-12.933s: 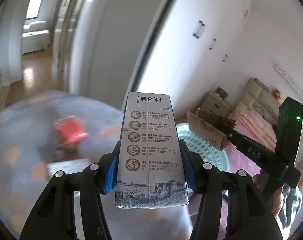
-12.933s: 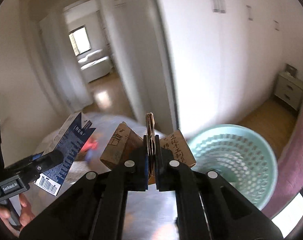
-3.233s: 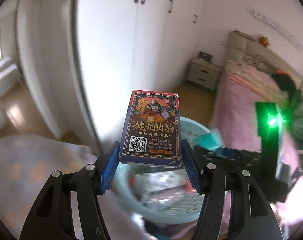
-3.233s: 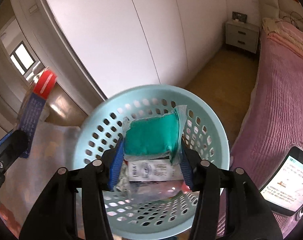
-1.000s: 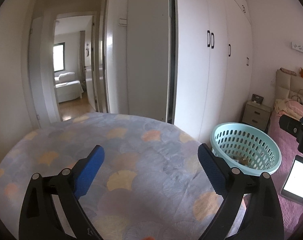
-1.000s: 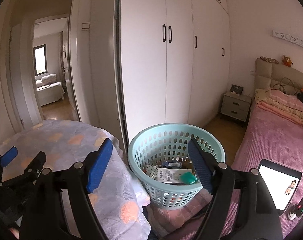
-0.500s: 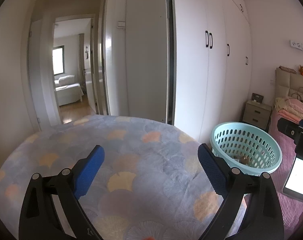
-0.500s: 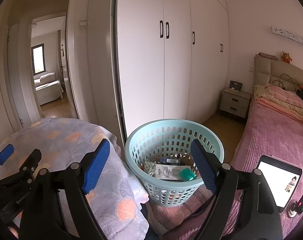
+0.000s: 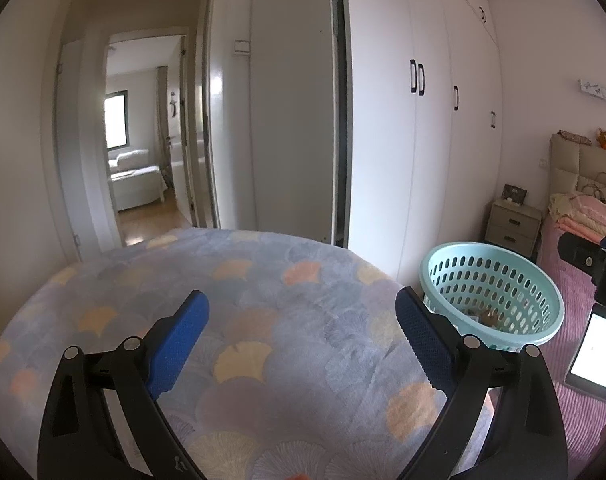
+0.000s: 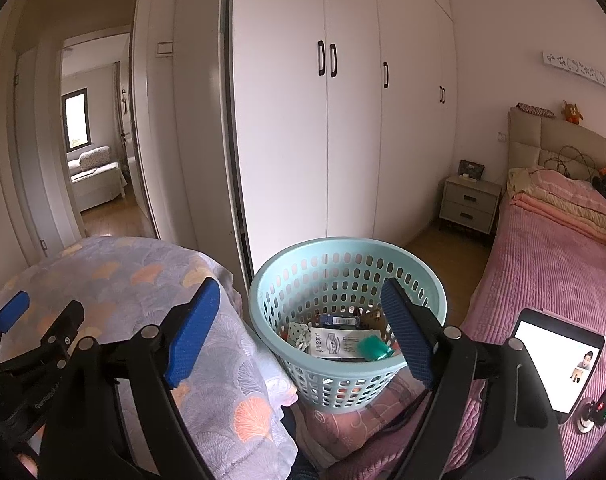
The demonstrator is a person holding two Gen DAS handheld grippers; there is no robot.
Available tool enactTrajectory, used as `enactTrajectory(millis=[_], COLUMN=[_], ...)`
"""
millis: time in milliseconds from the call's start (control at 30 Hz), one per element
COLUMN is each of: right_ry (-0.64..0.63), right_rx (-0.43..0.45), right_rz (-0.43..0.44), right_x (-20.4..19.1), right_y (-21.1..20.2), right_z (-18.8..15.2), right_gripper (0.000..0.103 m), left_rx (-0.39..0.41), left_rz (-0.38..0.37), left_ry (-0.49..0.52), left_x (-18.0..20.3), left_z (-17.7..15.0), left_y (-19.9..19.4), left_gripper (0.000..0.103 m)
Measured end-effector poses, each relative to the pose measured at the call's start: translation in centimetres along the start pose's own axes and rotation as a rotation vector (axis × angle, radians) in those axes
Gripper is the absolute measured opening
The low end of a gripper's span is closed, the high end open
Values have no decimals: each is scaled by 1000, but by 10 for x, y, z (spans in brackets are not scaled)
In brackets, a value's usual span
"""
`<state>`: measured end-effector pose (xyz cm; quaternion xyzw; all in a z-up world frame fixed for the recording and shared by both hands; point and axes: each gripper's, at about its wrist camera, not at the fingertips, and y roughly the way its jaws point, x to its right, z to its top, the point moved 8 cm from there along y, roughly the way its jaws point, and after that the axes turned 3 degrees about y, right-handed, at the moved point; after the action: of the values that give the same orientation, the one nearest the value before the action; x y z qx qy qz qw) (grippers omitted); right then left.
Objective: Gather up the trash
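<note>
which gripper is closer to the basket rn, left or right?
Right. The right gripper hangs open just in front of the basket, looking down into it. The left gripper is open over the table, with the basket off to its right.

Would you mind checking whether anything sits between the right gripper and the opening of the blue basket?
Nothing visible does. The right gripper is open and empty, and the basket stands directly ahead, its top uncovered, with collected trash lying at the bottom.
</note>
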<state>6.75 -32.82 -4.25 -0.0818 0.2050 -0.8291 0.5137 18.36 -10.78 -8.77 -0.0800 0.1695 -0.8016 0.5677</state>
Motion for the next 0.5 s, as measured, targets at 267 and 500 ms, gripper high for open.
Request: enactTrajectory(millis=[267, 500], right_ry=[-1, 1], right_rx=[-1, -9], right_rz=[1, 3], right_x=[1, 2], right_y=[-1, 0], right_z=[0, 0], right_gripper=[79, 79], left_rx=[0, -2], left_rz=[10, 9], left_ry=[9, 10], left_x=[2, 3], left_z=[1, 0], left_y=[0, 1], left_gripper=[92, 92])
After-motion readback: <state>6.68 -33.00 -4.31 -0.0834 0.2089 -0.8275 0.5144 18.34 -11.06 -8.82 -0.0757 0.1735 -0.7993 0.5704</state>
